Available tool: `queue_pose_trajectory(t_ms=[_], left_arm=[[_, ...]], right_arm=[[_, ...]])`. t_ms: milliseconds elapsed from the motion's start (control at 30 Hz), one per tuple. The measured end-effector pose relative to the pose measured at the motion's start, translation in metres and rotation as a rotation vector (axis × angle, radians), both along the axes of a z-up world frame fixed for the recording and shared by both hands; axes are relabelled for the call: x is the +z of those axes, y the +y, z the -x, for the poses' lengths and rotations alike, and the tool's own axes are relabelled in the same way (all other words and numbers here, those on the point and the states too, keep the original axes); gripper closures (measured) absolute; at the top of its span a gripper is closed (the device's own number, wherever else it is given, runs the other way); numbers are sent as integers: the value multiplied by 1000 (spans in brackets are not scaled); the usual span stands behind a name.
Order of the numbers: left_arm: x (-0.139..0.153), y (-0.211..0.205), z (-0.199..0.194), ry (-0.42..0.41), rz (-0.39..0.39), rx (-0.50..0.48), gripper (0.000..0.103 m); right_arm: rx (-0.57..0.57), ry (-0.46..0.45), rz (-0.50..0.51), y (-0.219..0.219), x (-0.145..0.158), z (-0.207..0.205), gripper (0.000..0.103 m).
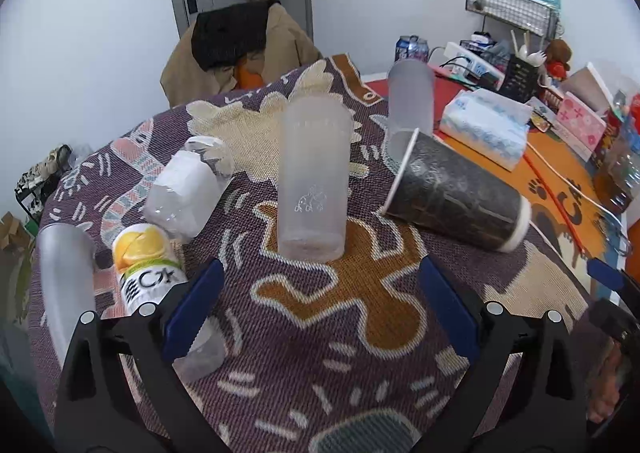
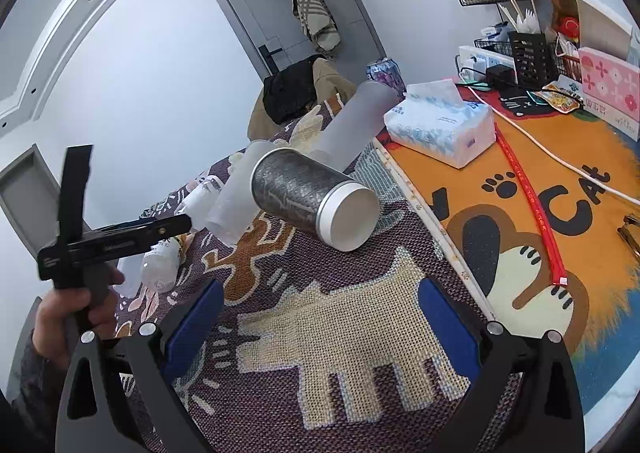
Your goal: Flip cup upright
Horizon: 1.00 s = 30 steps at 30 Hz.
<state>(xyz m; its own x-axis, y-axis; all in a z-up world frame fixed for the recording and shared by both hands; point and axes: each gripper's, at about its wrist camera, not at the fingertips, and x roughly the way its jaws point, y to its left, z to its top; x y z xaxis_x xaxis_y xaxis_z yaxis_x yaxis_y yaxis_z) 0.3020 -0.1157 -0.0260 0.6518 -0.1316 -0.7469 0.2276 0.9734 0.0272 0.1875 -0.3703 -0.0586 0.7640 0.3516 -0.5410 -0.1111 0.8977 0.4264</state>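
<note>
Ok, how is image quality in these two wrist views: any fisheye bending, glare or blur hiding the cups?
Left wrist: strong fisheye, dark corners; frosted cup sharp, soft even light, no glare. Right wrist: wall trim bows heavily; dark paper cup crisp, faint sheen only; tissue pack clear. No motion blur in either.

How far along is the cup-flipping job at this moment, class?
Done: the frosted cup stands upright on the patterned cloth. In hand: nothing; the left gripper and right gripper are both open and empty. Left: the dark paper cup lies on its side, as does a frosted tumbler behind it.
</note>
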Motion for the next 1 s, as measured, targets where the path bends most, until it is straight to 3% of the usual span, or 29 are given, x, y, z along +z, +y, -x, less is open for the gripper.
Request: queue_pose_trajectory(t_ms=[200,600,633,700,1000], left_arm=[[-8,-5,-31,51,24,-13,10],[-51,-19,-81,143,-35,-19,15],[-55,-21,-84,146,-43,-16,19],[-59,-19,-89,170,-31,-5,44],[-40,-11,-68,104,19,-9,45]], right_arm=[[-15,9,-14,-8,-3,-8,8],[-25,64,-60,-13,-12,-28,8],[-25,65,-63,-13,-12,-29,8],[-23,67,-65,-11,-13,-30,8],[-36,78,-63,-12,-15,-25,8]])
